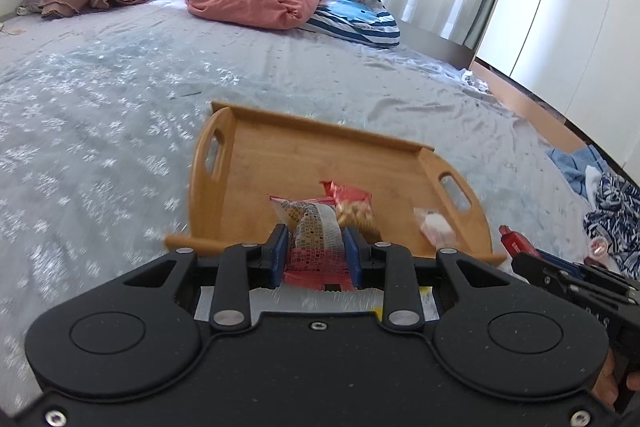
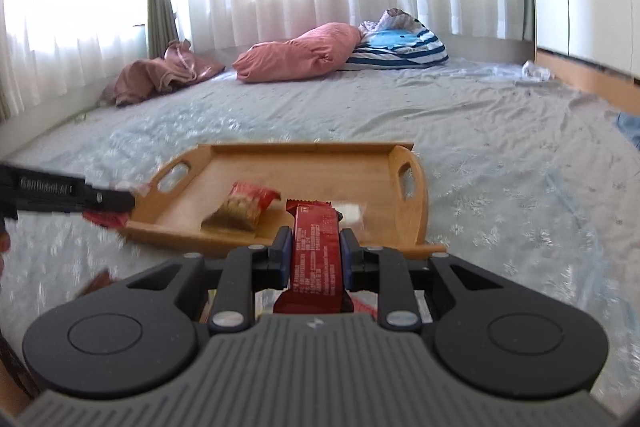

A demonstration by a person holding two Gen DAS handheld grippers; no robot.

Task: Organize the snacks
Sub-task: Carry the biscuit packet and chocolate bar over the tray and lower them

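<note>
Your left gripper [image 1: 316,247] is clamped on a pink snack packet [image 1: 316,239], your right gripper [image 2: 316,247] on a red bar [image 2: 316,247], both above the bed near the tray [image 2: 304,163]. Both wrappers look light, crinkly and slippery; grip mid-body, not the seams.

The rectangular wooden handled tray [image 2: 408,183] is bare across its far half at frame centre; a red peanut packet [image 2: 246,205] and small clear-wrapped white sweet [image 2: 352,211] crowd the near edge.
</note>
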